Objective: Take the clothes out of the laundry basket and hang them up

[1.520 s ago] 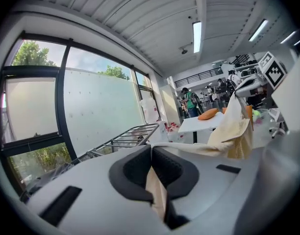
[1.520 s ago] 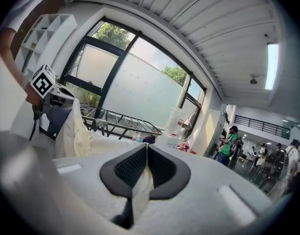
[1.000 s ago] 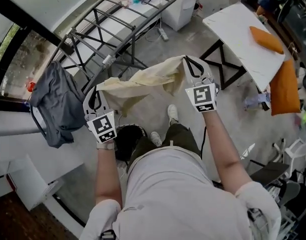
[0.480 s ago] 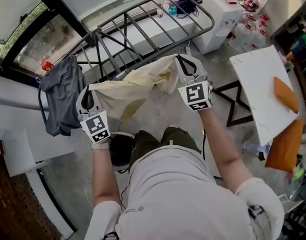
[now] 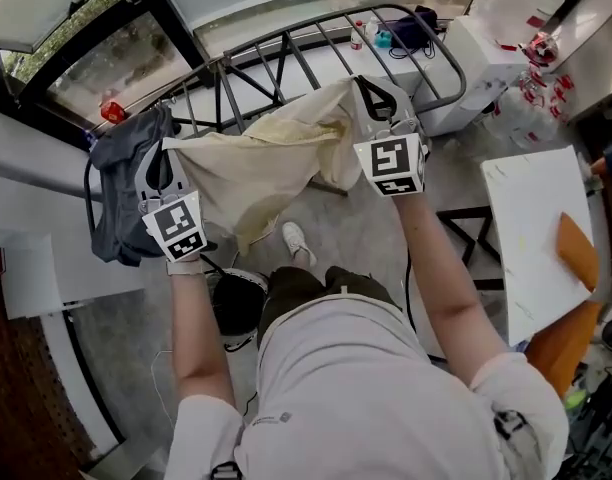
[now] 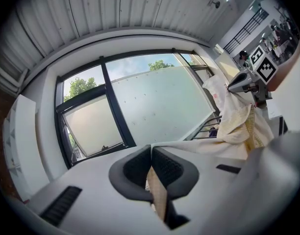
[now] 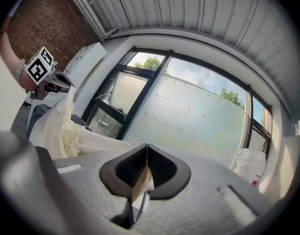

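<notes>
The cream garment (image 5: 256,163) is thin matt cloth, creased and faintly stained. The drying rack (image 5: 223,83) is dark painted metal tubing with a dull sheen. The grey garment (image 5: 121,193) is soft, matt fabric. The floor (image 5: 126,338) looks like rough bare concrete.

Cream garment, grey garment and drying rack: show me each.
cream garment (image 5: 256,166), head view, middle of the cloth
grey garment (image 5: 118,196), head view, hanging body
drying rack (image 5: 453,63), head view, right end rail
</notes>
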